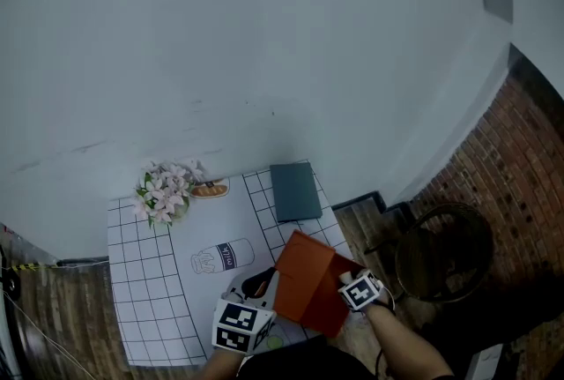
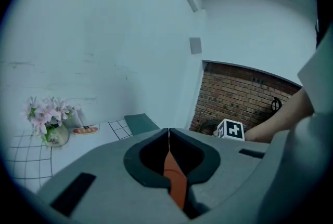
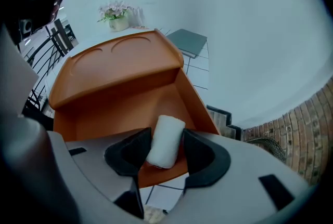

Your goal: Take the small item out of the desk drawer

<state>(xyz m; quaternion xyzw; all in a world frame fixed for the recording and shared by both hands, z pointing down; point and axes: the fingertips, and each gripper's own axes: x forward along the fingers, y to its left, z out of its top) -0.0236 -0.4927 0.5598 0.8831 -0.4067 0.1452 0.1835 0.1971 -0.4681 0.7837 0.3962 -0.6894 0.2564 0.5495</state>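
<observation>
The checked table point(image 1: 141, 299) lies ahead of both grippers. At its near edge, just ahead of them, sits the orange drawer point(image 3: 119, 69), open toward my right side with its floor and back wall bare to the right gripper view. That much I count as done: the drawer is open and its inside is within reach. My left gripper point(image 2: 168, 134) is clenched on a thin orange edge. I take this to be a wall of that drawer, held to steady it; the jaws meet with only that orange sliver between them.

What is left is the pick itself. My right gripper point(image 3: 166, 153) has its jaws spread as wide as they go and reaches into the drawer's mouth. The small item — a white roll point(image 3: 166, 132) — lies on the drawer floor directly between those jaws. Its long axis points away from me along them, with its near end down between the pads and its far end poking just past the tips. It sits close against both pads, but I judge they are not pressing on it — released around it, not gripping. So the roll is inside the drawer and not lifted; closing on it and drawing it out toward me remain.
</observation>
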